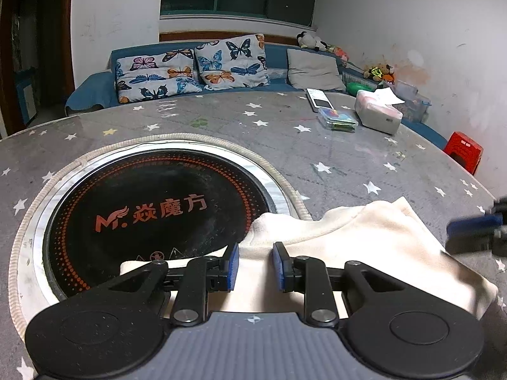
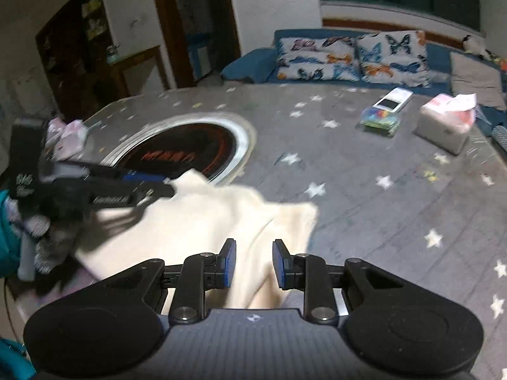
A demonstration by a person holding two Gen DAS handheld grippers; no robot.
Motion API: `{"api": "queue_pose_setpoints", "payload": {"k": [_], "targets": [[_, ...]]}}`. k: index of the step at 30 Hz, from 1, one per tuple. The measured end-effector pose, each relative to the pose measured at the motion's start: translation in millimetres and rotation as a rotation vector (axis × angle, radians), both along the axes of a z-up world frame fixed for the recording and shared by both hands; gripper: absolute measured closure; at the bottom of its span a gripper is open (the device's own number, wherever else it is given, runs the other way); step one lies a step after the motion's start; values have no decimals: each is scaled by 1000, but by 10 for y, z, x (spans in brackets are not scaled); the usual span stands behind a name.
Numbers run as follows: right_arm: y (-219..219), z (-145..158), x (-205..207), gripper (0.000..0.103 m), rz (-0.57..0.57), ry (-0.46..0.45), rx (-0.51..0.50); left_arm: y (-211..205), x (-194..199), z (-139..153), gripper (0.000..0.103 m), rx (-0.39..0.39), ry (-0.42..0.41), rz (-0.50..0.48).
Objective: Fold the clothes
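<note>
The cream garment lies on the star-print worktop at about 4 o'clock from the round induction hob, one edge lapping over the hob's rim. The left gripper sits over the garment's near edge with its jaws standing a little apart; cloth shows in the gap, but whether the blue pads pinch it cannot be told. The right gripper looks the same: jaws slightly apart above a raised fold of cloth, hold uncertain.

The likely trouble is a loose hold. If either pair of jaws only rests on the cloth, the edge would slide free in a lift and the fold would come out skewed. The overlap on the hob could also drag or bunch the fabric.

The right wrist view shows the left gripper from the side at 9 o'clock, a teal sleeve, and a small pink bundle beyond it. The left wrist view, which is sharper, shows the hob's printed logo and a red stool at 3 o'clock. Both show the tissue box.
</note>
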State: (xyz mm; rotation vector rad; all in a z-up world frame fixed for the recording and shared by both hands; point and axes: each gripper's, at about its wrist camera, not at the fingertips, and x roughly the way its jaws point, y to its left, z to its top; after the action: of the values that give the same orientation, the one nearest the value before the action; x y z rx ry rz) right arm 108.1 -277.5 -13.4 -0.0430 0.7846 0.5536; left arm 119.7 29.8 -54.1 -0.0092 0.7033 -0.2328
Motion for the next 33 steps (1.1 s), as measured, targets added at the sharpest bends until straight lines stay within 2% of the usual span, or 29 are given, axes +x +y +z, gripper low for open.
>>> {"api": "queue_pose_setpoints", "payload": {"k": [4, 10, 15, 19, 24, 26, 33], "targets": [[-53, -97, 181, 79, -38, 30, 20, -9, -1, -3, 76, 4, 0, 3], [76, -286, 256, 79, -37, 46, 11, -20, -8, -8, 76, 13, -3, 2], [158, -280, 215, 99, -38, 12, -14, -22, -16, -11, 76, 17, -5, 3], [248, -136, 92, 100, -59, -99, -125, -12, -25, -17, 74, 20, -8, 6], [219, -270, 139, 100, -91, -89, -192, -18, -26, -28, 74, 26, -18, 7], [221, -299, 157, 99, -88, -92, -189, -18, -28, -29, 74, 29, -19, 7], [258, -38, 182, 98, -54, -106, -114, -41, -64, 33, 74, 15, -28, 1]]}}
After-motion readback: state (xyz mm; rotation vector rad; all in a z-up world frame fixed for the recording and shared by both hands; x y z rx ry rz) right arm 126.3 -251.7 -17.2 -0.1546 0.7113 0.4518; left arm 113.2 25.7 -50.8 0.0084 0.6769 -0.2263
